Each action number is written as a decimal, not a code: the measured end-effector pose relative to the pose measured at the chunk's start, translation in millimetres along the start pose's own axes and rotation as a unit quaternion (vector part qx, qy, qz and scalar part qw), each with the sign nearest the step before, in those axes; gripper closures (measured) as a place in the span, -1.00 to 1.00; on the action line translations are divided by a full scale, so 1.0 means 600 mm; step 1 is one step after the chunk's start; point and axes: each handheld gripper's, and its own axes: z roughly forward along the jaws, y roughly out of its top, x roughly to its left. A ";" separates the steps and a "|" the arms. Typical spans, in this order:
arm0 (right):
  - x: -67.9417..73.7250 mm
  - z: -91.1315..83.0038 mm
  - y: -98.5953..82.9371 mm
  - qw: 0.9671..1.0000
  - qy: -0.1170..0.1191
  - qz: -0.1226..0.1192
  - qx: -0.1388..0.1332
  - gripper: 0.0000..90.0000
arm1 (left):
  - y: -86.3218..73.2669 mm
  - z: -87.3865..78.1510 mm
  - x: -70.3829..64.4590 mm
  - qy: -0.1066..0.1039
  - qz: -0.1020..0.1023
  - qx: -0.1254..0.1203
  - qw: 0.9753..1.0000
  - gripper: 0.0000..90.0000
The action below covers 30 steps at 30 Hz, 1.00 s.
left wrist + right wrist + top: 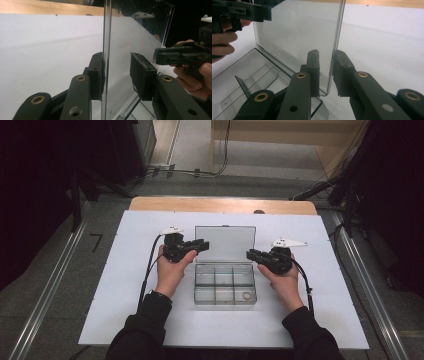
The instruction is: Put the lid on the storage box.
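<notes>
A clear plastic compartment box (223, 293) sits mid-table with its lid (225, 242) standing upright. A small ring (246, 295) lies in the near right compartment. My left gripper (200, 243) is at the lid's left edge. In the left gripper view the lid (130, 45) runs between the jaws of this gripper (116, 67), touching one pad, with a wide gap to the other. My right gripper (251, 254) is at the lid's right edge. In the right gripper view that gripper (326, 65) straddles the lid (297, 32), its jaws slightly apart.
The box rests on a white mat (125, 270) over a wooden table (220, 205). Cables trail from both grippers back along the forearms. Metal rails and dark stands flank the table on the floor.
</notes>
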 end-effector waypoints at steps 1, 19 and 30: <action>0.000 0.000 0.000 1.000 0.000 0.001 -0.001 0.65 | -0.001 0.000 -0.001 0.000 0.003 0.001 1.000 0.40; 0.016 -0.021 0.035 1.000 0.004 -0.015 -0.013 0.07 | -0.011 -0.018 -0.014 -0.025 0.022 -0.013 0.999 0.35; 0.048 -0.039 0.060 0.999 0.014 -0.031 -0.033 0.10 | -0.015 -0.029 -0.026 -0.037 0.037 -0.003 0.999 0.29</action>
